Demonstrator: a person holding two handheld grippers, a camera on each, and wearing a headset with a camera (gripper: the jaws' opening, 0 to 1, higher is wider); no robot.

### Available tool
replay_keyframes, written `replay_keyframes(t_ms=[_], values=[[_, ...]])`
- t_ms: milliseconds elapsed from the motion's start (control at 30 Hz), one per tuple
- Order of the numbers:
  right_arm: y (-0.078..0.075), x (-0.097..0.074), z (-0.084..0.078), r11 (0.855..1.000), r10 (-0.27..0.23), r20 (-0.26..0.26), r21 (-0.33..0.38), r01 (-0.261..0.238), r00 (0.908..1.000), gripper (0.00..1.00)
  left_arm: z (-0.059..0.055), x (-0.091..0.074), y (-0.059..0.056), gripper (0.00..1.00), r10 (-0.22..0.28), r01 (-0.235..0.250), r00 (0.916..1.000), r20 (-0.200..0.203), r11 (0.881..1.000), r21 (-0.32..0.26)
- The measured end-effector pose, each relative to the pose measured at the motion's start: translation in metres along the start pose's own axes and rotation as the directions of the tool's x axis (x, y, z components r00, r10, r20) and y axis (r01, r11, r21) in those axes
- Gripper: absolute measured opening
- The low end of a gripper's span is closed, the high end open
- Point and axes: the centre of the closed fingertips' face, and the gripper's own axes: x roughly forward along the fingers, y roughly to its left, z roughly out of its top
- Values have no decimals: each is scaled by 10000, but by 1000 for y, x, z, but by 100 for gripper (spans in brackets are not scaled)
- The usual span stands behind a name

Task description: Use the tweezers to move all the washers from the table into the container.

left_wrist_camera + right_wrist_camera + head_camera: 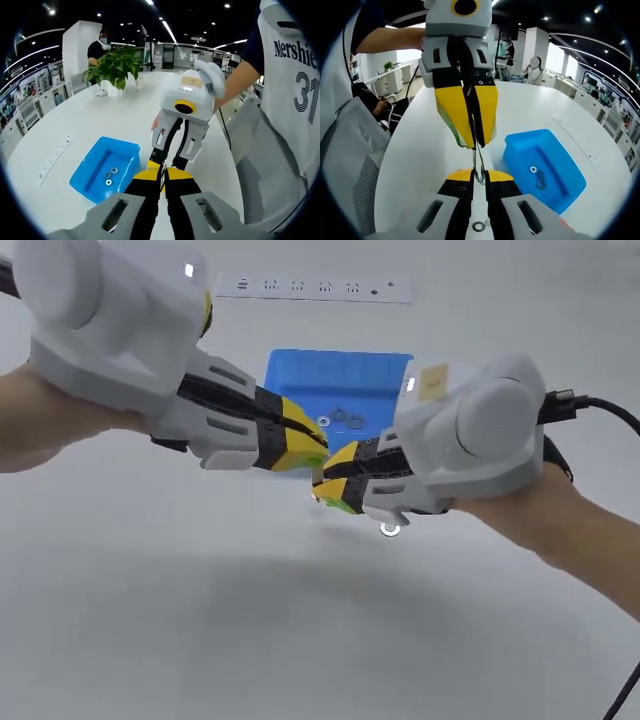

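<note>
Clenching tweezers (478, 162) in left claw (312, 440) and right claw (328, 485) alike, just in front of container (300, 375). Note one washer (390, 529) on worktop (200, 620) near container, under right claw. Probably light, stiff, slick, lying flat: pinch across the rim, one tip through the hole, to avoid flicking it away.

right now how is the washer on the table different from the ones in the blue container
The loose washer lies on the white table; the three washers lie inside the blue container. The loose washer is alone; the three washers sit clustered together. The loose washer is not yet moved; the three washers are already in. All are small silvery rings lying flat.
</note>
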Motion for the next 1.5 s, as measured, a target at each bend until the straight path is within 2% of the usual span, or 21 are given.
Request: replay_keyframes(t_ms=[267, 467, 633, 900, 1067, 1200, 1300, 1467, 1500], values=[[-6, -12, 16, 9991, -305, 198, -290, 310, 9993, 10, 17, -9, 3, 6, 81, -86, 9999, 124, 9991, 409], [-16, -23, 28, 9966, -595, 301, -554, 611, 9978, 10, 33, -15, 9, 6, 165, -185, 9995, 259, 9965, 816], [-28, -30, 37, 9931, -845, 409, -777, 875, 9956, 10, 45, -18, 16, 6, 237, -267, 9993, 280, 9930, 1148], [-51, -33, 42, 9893, -1145, 518, -844, 1186, 9921, 10, 53, -16, 38, 6, 263, -292, 9994, 211, 9881, 1510], [-69, -32, 42, 9871, -1301, 564, -871, 1347, 9899, 10, 56, -13, 52, 6, 346, -389, 9989, 303, 9875, 1530], [-80, -26, 39, 9869, -1330, 590, -839, 1376, 9894, 10, 52, -8, 65, 6, 413, -462, 9984, 386, 9898, 1351], [-86, -19, 28, 9876, -1274, 378, -881, 1303, 9911, 9, 43, -1, 76, 6, 464, -495, 9985, 297, 9921, 1149], [-91, -9, 15, 9908, -1107, 227, -757, 1121, 9936, 9, 32, 10, 84, 6, 329, -348, 9992, 227, 9955, 883], [-90, -6, 10, 9925, -931, 80, -782, 935, 9956, 4, 29, 13, 86, 6, 378, -394, 9991, 201, 9953, 883]])
